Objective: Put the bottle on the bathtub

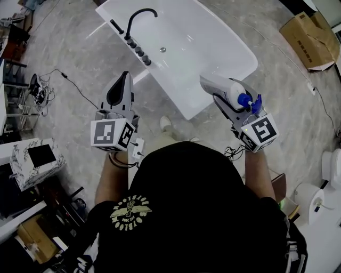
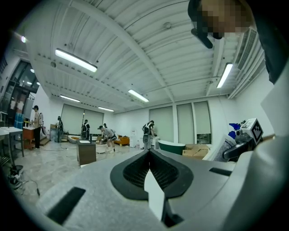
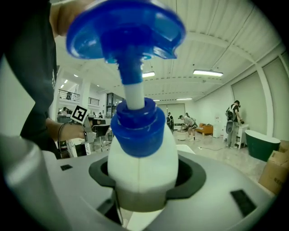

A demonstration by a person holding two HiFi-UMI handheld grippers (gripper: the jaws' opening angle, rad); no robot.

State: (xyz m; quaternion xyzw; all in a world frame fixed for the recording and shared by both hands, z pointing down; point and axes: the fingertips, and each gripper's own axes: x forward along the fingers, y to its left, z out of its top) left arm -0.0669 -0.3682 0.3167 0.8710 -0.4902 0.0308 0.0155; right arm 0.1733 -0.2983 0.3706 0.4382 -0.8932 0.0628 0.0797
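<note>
A white bottle (image 1: 233,94) with a blue pump top (image 1: 249,101) is clamped in my right gripper (image 1: 219,89), held in the air over the floor just off the near right corner of the white bathtub (image 1: 213,48). In the right gripper view the bottle (image 3: 142,158) fills the hollow between the jaws, pump head (image 3: 124,31) up. My left gripper (image 1: 124,80) is shut and empty, held beside the tub's near left side. Its closed jaws (image 2: 149,155) point level across the room.
A black faucet (image 1: 139,16) and knobs (image 1: 139,51) sit on the tub's left rim. A cardboard box (image 1: 309,34) lies far right, a marbled box (image 1: 34,160) and cables (image 1: 40,85) on the left, and white fixtures (image 1: 325,202) at the right. Several people stand across the hall (image 2: 104,133).
</note>
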